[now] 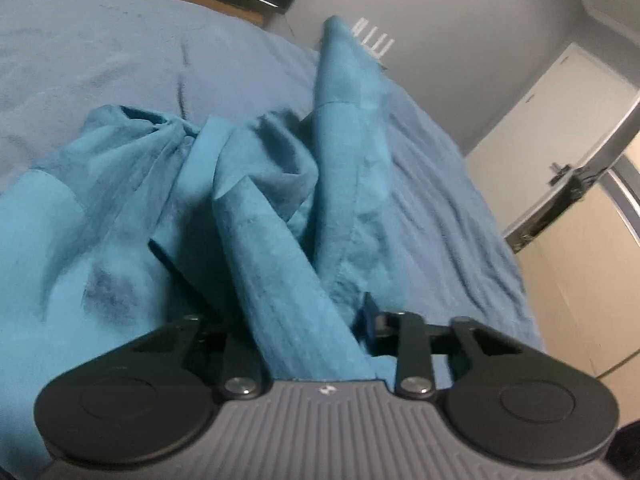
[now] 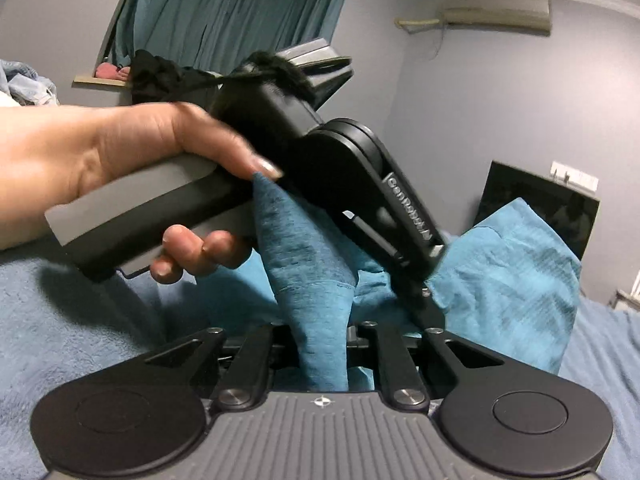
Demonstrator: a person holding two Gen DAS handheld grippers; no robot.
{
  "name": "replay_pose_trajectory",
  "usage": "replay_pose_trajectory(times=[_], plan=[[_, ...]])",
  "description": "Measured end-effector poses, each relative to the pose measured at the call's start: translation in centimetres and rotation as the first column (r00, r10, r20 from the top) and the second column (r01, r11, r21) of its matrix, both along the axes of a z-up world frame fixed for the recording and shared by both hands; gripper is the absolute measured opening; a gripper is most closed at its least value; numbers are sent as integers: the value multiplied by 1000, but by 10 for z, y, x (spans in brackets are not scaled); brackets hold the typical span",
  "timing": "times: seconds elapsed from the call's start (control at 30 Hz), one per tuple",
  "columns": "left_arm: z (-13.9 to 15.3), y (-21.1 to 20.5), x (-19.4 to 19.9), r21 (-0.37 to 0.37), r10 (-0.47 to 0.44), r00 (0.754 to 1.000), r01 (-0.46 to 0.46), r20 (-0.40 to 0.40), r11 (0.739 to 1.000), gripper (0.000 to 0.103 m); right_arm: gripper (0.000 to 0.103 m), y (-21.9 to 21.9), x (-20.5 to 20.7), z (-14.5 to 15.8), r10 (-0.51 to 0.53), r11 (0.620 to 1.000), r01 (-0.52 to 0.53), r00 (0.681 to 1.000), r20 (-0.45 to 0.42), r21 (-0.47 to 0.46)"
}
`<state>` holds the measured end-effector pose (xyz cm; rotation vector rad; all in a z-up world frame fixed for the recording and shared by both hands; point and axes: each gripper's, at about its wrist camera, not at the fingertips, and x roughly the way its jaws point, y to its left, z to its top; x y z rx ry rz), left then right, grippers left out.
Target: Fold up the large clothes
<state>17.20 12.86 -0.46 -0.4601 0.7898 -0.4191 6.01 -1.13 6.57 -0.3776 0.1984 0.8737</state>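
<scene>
In both tools [image 1: 304, 332] [image 2: 324, 360], pinched teal garment [image 1: 256, 184].

Setting: a bedroom in a home. Indicators: a bed [image 1: 100, 52] covered with a blue blanket, teal curtains [image 2: 224, 4] over a window, a wall-mounted air conditioner [image 2: 496, 8], a wardrobe with light doors [image 1: 560, 96], and plain grey walls [image 2: 460, 120] with a light switch [image 2: 574, 178].

Both claws' [image 1: 308, 320] fingertips buried in teal garment [image 1: 256, 208] folds.
</scene>
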Motion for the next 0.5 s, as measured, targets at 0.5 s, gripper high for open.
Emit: replay_pose_trajectory(times=[0.5], plan=[[-6, 111, -16, -28, 246, 969, -246, 23, 969, 10, 66, -89, 78, 29, -235, 896, 344, 904, -358, 280]])
